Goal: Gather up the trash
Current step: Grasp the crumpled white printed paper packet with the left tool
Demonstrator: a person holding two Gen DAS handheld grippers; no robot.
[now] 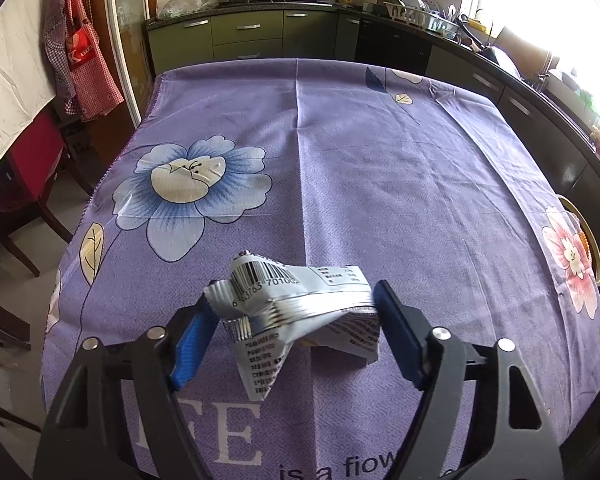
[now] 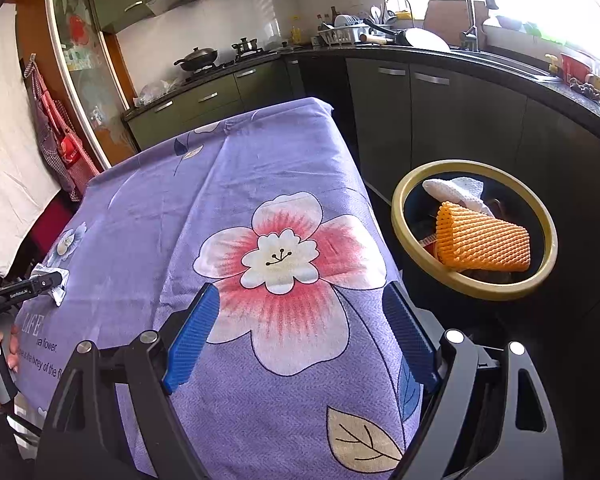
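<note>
Left wrist view: the left claw [image 1: 294, 328] straddles the crumpled silver foil wrapper [image 1: 300, 308] near the purple flowered surface's [image 1: 380, 160] near edge, pads touching its ends, seemingly gripping it. The right claw [image 2: 302, 336] hangs open and empty beside the yellow-rimmed bin [image 2: 404, 200], probably the wrapper's destination.

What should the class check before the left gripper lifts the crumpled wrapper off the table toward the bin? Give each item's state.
1. Wrapper between the left gripper pads: ok.
2. Pads pressing the wrapper firmly: cannot tell; both blue pads appear to touch its ends.
3. Tablecloth free of the pads: ok.
4. Right gripper empty and open: ok.
5. Bin mouth open beside the table: ok.
6. Room left in the bin: cannot tell; orange netting and white netting lie on top.
</note>
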